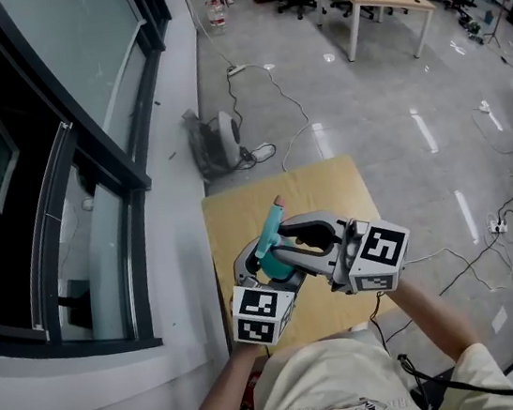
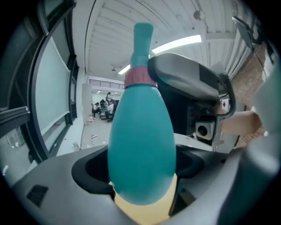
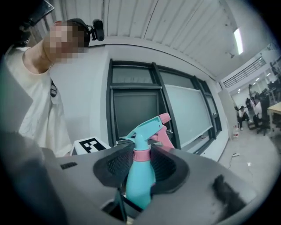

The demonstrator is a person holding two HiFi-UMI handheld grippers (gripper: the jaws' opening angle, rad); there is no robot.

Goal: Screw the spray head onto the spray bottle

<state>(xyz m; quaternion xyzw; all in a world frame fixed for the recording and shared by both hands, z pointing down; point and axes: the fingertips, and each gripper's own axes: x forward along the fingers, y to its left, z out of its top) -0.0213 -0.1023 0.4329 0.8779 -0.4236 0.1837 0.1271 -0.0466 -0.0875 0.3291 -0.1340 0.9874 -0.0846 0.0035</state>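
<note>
The left claw is clamped on the fat teal body of the spray bottle, its jaws spread wide around it. The right claw is closed narrower and higher up, with its pads on the pink collar at the foot of the spray head. The bottle is held tilted between the two over the wooden worktop, apparently clear of it, head end pointing away from the person. The head already sits on the neck, so I judge this to be the tightening step. The next move calls for twisting the collar about the bottle's axis while the left claw stops the body turning along.
</note>
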